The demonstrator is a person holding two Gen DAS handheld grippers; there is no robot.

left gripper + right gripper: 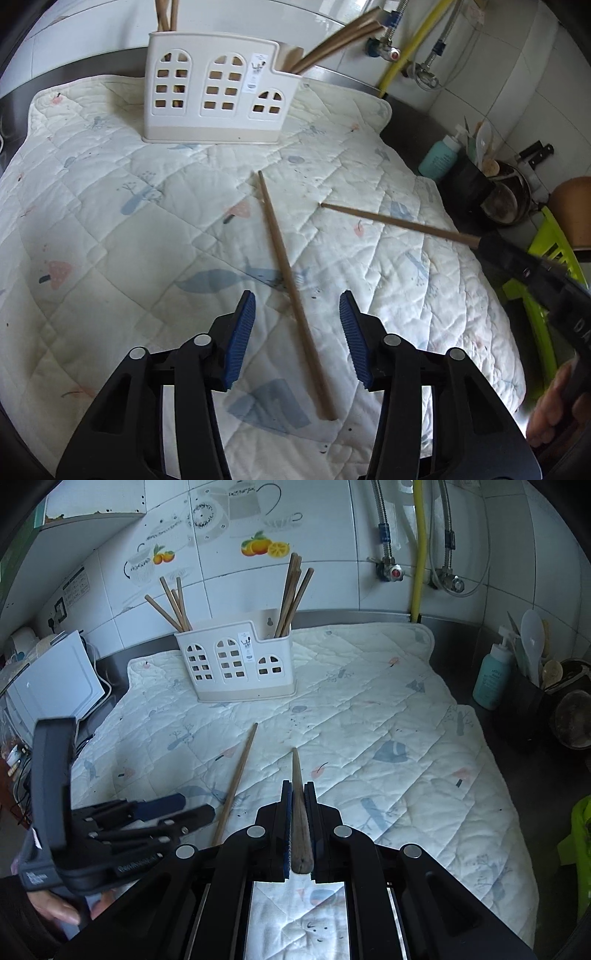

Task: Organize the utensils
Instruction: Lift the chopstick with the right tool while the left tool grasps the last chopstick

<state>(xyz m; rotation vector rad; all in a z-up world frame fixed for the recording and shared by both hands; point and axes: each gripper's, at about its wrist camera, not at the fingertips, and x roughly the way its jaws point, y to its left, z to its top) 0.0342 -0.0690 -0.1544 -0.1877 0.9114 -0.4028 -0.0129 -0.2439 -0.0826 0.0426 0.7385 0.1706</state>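
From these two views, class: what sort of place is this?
Most likely a home kitchen counter. Clues: wall tiles printed with teapots and fruit, a white utensil holder of chopsticks on a quilted mat, and a soap pump bottle beside a rice paddle.

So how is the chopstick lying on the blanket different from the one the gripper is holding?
The loose chopstick lies flat on the quilted mat, touched by nothing; the held chopstick is pinched in the shut right gripper, tip pointing forward. The loose chopstick sits between the fingers of the open left gripper, not yet grabbed. Both are plain brown wooden sticks, like those standing in the white holder.
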